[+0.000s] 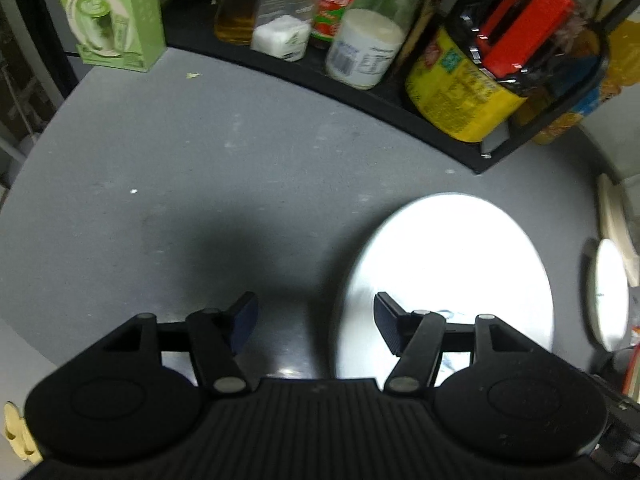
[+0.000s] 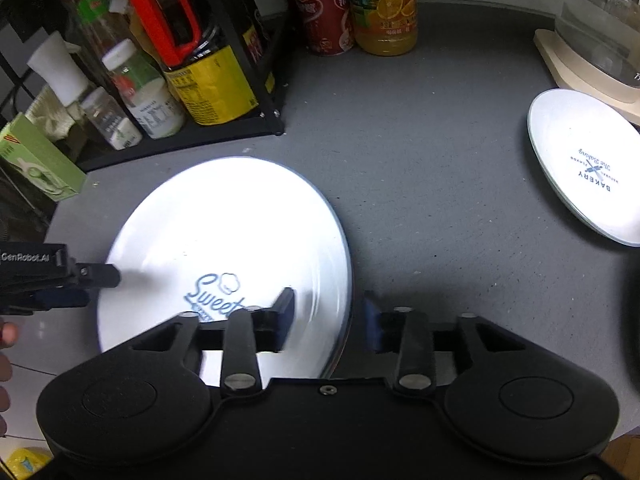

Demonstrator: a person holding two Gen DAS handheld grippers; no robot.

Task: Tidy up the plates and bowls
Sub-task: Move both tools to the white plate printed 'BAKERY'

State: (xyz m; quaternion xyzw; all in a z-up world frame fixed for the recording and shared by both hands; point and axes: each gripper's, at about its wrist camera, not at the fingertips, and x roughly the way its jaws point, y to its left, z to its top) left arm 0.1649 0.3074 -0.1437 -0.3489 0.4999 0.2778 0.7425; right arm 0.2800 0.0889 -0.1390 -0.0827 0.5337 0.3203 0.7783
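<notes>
A large white plate point(image 2: 224, 232) printed "Sweet" lies flat on the grey counter point(image 2: 420, 200). My right gripper point(image 2: 328, 318) stands open astride the plate's right rim, one pad over the plate and one over the counter, neither pressing on it. My left gripper point(image 2: 96, 288) reaches the plate's opposite rim. In the left wrist view that gripper point(image 1: 316, 320) is open too, its right finger over the plate point(image 1: 448, 272) and its left over bare counter. A smaller white plate point(image 2: 584, 168) marked "Bakery" lies off to the right, also visible as a sliver point(image 1: 610, 296).
A black rack point(image 2: 180, 140) of sauce bottles and jars stands behind the large plate, with a green carton point(image 1: 112, 12) at its left. A red can point(image 2: 326, 20) and a juice bottle point(image 2: 384, 8) stand at the back. A cream kettle base point(image 2: 588, 68) sits behind the smaller plate.
</notes>
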